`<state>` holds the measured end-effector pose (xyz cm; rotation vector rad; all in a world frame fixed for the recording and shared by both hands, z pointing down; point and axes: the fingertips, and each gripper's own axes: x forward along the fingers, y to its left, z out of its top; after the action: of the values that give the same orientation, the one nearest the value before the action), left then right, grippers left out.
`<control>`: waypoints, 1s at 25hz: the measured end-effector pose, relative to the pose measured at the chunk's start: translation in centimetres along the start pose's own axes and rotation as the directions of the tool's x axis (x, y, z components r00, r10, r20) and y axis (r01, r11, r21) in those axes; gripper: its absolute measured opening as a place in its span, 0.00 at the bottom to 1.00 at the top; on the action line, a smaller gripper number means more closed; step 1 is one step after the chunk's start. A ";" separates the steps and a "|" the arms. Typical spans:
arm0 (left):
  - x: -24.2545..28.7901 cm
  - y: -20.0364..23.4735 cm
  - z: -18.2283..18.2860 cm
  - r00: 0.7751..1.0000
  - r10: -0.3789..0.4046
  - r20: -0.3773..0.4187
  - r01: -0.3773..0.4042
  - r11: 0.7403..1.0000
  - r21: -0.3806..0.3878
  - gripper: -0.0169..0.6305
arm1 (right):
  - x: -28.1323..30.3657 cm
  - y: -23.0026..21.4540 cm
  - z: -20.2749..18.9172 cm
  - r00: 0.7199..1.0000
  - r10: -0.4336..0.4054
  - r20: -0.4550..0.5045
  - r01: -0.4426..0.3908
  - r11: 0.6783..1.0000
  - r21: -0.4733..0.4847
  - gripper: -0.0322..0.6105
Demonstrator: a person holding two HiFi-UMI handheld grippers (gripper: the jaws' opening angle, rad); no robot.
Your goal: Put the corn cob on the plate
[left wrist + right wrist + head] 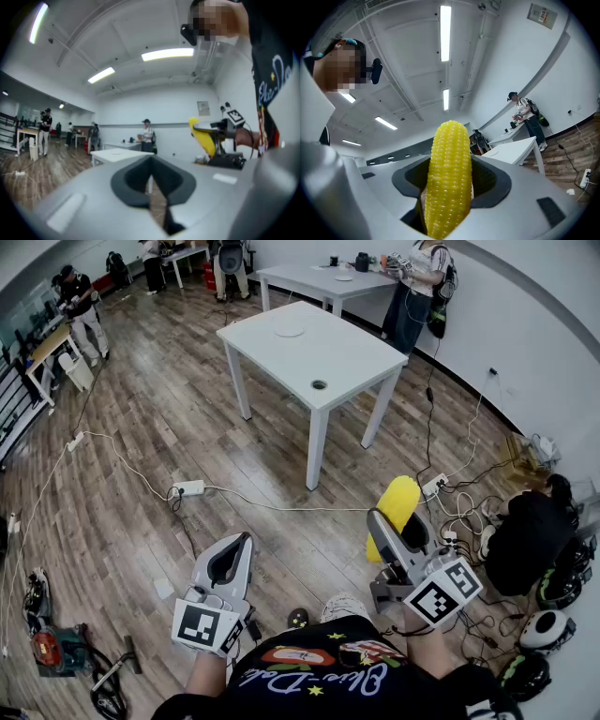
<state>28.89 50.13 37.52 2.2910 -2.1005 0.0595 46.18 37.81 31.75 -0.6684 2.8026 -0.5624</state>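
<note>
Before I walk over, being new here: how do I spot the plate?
Find the nearer white table in mid-room. On its far half lies the plate, a flat white disc, wider and paler than the small dark-ringed hole near the front edge.

wood-plank floor (141,437), matt white table (337,357) — bumpy corn cob (449,178), smooth plastic left gripper (151,180).

Fig.: wood floor (169,418) btw. viewer & white table (352,357) is open, crossed by a white cable (281,508) w/ power strip (188,487). Table top bears a plate (290,331) near centre & a cable hole (319,384) toward near edge; free surface round both. R side blocked: crouching person (530,540), cable tangle (459,512). L foreground: tools (47,650) on floor. Beyond: second table (323,279), standing person (417,292).
</note>
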 end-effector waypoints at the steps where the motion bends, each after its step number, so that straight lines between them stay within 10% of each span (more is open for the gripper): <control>1: 0.4 0.4 0.0 1.000 0.000 -0.001 0.000 1.000 0.000 0.02 | 0.3 -0.3 0.1 1.000 -0.004 0.000 0.004 1.000 -0.002 0.42; 25: 21.9 11.2 2.1 0.994 0.112 0.005 -0.112 0.993 0.028 0.02 | 18.2 -18.9 5.5 1.000 0.016 -0.004 -0.016 1.000 0.004 0.42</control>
<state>19.63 27.23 36.55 2.1880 -2.2422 0.0885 39.21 11.97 32.50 -0.6434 2.8069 -0.5671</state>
